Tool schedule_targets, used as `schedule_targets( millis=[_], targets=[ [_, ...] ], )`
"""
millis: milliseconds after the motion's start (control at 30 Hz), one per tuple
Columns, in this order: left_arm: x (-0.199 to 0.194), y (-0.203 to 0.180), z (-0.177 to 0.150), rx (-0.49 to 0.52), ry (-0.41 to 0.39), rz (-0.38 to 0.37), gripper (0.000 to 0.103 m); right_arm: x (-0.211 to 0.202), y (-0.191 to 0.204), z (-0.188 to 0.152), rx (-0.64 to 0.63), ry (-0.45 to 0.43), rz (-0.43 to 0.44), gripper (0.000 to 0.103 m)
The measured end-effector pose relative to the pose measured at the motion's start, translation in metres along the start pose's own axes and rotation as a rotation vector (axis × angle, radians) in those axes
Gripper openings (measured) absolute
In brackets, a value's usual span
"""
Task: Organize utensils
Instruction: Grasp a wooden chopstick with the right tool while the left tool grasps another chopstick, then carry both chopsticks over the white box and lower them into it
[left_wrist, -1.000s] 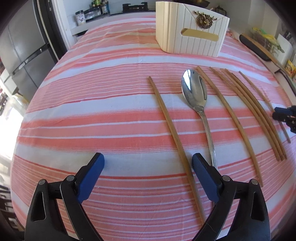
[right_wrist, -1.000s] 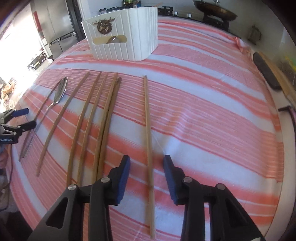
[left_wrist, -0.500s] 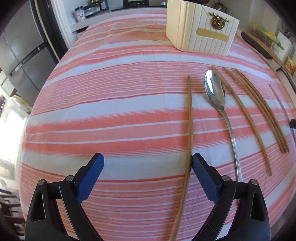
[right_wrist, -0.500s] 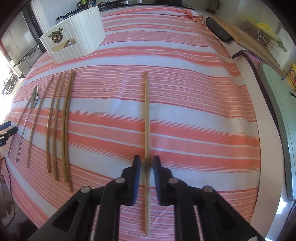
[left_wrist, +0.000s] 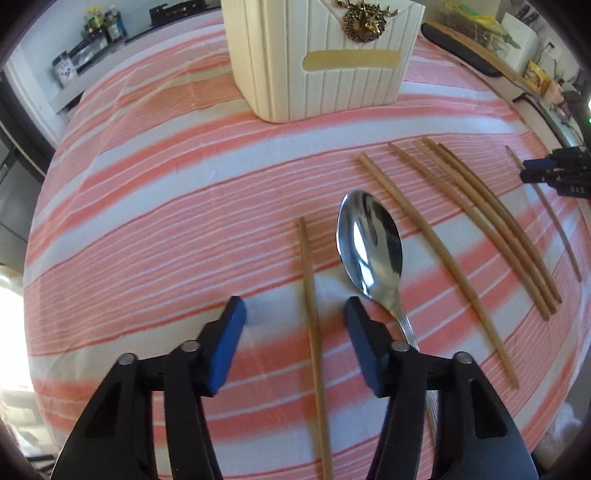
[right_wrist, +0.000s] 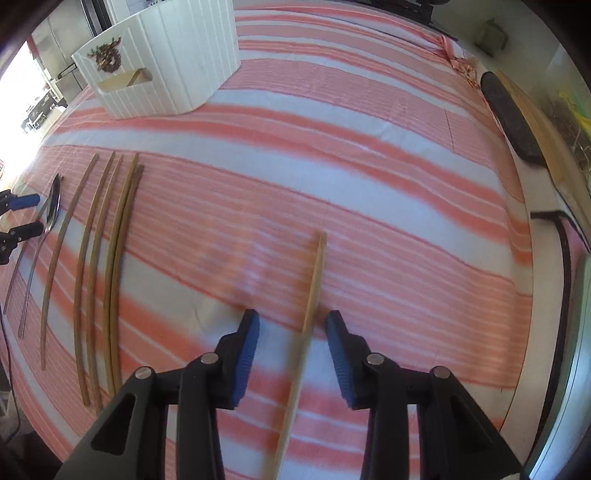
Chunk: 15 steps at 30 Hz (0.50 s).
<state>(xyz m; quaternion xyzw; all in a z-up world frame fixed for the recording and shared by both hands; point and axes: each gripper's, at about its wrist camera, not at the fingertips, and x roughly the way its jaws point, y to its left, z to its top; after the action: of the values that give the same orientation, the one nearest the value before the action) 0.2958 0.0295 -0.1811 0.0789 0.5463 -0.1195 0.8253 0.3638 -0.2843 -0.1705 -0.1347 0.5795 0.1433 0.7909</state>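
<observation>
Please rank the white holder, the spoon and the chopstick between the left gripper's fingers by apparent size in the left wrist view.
1. White holder, clearly largest.
2 and 3. Unsure: the chopstick runs off frame and the spoon is partly hidden.

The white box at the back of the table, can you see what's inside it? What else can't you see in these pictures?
- White box: left wrist view, its top is cut off by the picture edge; right wrist view, only a slot shows, contents unclear.
- Spoon handle: left wrist view, hidden behind the left tool.
- Chopstick between the right tool fingers: right wrist view, near end blurred and cut off by the bottom edge.
</observation>
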Motion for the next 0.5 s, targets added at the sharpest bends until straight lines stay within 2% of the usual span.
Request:
schedule_targets(
  millis=[33,67,167,233,333,500],
  targets=[
    [0.000,0.000,0.004,-0.003,-0.003,-0.023,0.009,0.003,-0.001,0.009,0.014,-0.005,0.013,0.008],
    [0.002,0.003,0.008,-0.016,0.001,-0.042,0.004,0.006,-0.003,0.016,0.037,-0.011,0.008,0.006],
    [-0.004,0.015,0.012,-0.070,-0.028,-0.039,0.004,0.004,-0.006,0.029,0.091,-0.039,0.007,0.006],
    [-0.028,0.024,0.009,-0.111,-0.100,-0.062,0.004,-0.015,-0.004,0.031,0.122,-0.119,0.037,0.006],
    [-0.079,0.034,-0.001,-0.157,-0.237,-0.094,0.004,-0.070,0.003,0.024,0.125,-0.275,0.085,0.006],
    [-0.155,0.043,-0.023,-0.198,-0.430,-0.157,0.004,-0.161,0.026,-0.003,0.058,-0.505,0.096,0.006]
  ],
)
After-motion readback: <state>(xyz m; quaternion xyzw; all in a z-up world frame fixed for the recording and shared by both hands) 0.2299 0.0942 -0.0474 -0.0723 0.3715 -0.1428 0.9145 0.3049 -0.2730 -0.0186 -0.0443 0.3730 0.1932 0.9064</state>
